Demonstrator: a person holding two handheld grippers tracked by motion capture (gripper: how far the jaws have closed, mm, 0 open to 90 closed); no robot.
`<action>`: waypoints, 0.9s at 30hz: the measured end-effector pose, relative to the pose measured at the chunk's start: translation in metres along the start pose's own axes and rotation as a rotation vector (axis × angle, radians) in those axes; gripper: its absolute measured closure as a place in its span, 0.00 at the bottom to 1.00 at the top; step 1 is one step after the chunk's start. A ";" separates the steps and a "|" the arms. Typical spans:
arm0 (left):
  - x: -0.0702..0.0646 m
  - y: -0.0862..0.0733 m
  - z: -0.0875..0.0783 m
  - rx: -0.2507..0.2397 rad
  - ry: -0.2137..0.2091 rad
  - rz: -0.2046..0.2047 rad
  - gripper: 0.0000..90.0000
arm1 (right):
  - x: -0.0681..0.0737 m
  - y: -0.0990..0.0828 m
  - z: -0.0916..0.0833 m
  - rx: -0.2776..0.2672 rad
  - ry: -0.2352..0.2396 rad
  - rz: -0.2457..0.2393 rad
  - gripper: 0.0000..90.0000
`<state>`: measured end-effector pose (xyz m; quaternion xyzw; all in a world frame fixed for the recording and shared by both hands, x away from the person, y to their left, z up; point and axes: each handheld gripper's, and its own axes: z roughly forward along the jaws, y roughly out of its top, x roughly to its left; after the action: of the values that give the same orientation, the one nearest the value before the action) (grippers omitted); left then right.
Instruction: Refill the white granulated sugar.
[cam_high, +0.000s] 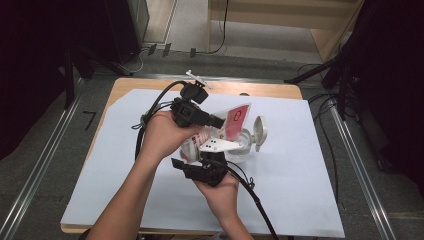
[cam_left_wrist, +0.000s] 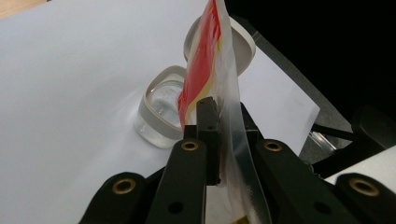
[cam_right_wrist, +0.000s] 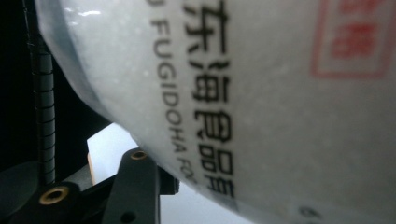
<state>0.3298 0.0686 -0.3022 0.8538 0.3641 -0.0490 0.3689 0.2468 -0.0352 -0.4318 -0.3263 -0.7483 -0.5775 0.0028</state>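
Note:
A clear plastic bag (cam_high: 235, 121) with a red label and white granules inside hangs between both grippers over the table. My left gripper (cam_high: 221, 121) is shut on the bag's flat top edge (cam_left_wrist: 205, 60), its jaws (cam_left_wrist: 217, 109) pinching the film. My right gripper (cam_high: 212, 154) comes from below and is shut on the bag's full lower body. That body (cam_right_wrist: 280, 93), with black print and a red stamp, presses against one black finger (cam_right_wrist: 135, 182); the other finger is hidden. A clear jar (cam_high: 241, 148) stands just beneath the bag, its white flip lid (cam_high: 260, 131) open.
The jar (cam_left_wrist: 159, 116) and its lid (cam_left_wrist: 245, 44) rest on a white sheet (cam_high: 290, 175) that covers a wooden table (cam_high: 270, 90). Black cables (cam_high: 255, 197) trail from both grippers. Dark stands and floor rails flank the table.

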 end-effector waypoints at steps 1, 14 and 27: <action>-0.001 0.000 0.000 -0.001 0.002 -0.003 0.96 | 0.000 0.000 0.000 -0.001 0.000 0.000 0.67; -0.005 0.002 -0.003 -0.020 0.008 0.022 0.94 | 0.002 0.006 -0.004 -0.032 0.053 0.091 0.68; 0.001 0.007 0.002 0.011 -0.014 -0.008 0.95 | 0.004 0.006 -0.002 -0.010 0.013 0.007 0.69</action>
<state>0.3356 0.0653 -0.2998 0.8540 0.3648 -0.0584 0.3664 0.2460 -0.0343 -0.4244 -0.3251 -0.7443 -0.5833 0.0082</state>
